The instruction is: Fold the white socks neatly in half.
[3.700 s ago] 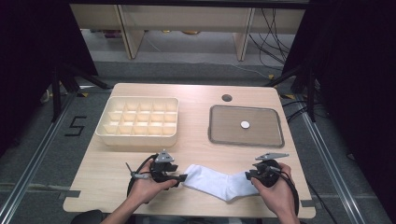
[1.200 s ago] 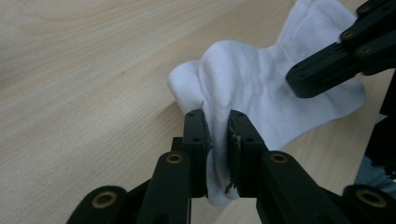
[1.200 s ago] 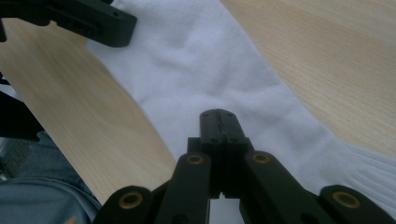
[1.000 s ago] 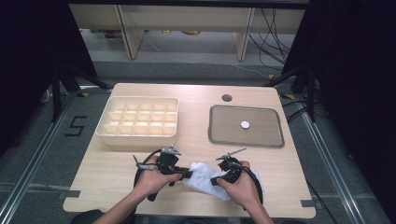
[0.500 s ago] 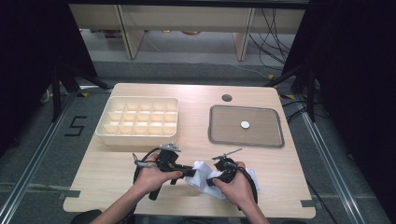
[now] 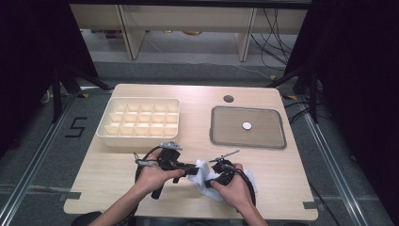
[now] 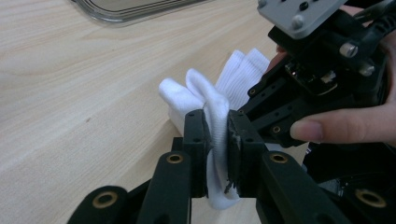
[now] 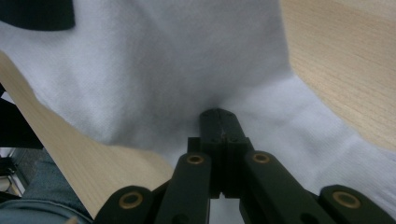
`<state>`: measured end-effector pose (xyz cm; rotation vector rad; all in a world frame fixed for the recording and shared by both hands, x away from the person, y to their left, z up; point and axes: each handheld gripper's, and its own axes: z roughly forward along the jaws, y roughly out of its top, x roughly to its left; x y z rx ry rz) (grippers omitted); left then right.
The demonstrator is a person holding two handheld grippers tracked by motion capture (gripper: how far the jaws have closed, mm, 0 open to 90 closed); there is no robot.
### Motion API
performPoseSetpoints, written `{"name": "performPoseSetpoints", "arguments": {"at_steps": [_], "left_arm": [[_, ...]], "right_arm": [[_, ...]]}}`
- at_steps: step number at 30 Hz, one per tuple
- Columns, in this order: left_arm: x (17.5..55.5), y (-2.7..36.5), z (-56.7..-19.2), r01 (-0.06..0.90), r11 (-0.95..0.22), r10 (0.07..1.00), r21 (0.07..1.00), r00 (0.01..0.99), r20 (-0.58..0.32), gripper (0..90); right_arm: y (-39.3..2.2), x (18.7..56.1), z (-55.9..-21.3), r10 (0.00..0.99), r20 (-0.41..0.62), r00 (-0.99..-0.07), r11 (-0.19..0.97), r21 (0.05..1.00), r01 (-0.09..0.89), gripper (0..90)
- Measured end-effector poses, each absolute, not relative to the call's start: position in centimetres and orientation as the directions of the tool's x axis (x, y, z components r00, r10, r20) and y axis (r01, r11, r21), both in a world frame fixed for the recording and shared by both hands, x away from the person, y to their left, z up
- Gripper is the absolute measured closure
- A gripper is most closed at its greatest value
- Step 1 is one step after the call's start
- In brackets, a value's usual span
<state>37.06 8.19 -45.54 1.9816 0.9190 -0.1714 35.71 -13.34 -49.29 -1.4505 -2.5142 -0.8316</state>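
Note:
A white sock lies bunched near the table's front edge, between my two grippers. In the left gripper view, my left gripper is shut on a fold of the sock, which bulges up past the pads. In the high view my left gripper points right. My right gripper meets it from the right, with a hand around it. In the right gripper view, my right gripper has its jaws pressed together on the sock, and the cloth puckers around the tips.
A cream box with several compartments stands at the back left. A grey tray at the back right holds a small white disc. A round dark hole sits in the tabletop behind the tray.
The sock earlier lay stretched flat between the grippers. My right gripper has carried its end leftwards towards the left gripper, so the sock is now doubled over and bunched. The left gripper has hardly moved.

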Motion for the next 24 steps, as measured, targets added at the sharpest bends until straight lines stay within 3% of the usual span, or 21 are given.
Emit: {"name": "performPoseSetpoints", "arguments": {"at_steps": [10,16,24], "left_arm": [[37.2,8.4,-45.5,0.661,-0.305,0.53,0.686,0.716,-0.454,78.9],[37.2,9.0,-45.4,0.659,-0.294,0.543,0.692,0.711,-0.446,78.8],[37.3,9.4,-45.4,0.656,-0.299,0.542,0.694,0.715,-0.442,78.6]], "right_arm": [[-12.9,35.5,-49.1,0.748,0.377,-0.547,0.385,0.424,0.82,90.0],[-16.3,35.8,-46.4,0.777,0.339,-0.53,0.329,0.5,0.801,90.0],[-25.0,35.6,-45.4,0.915,0.232,-0.329,0.178,0.5,0.847,90.0]]}}
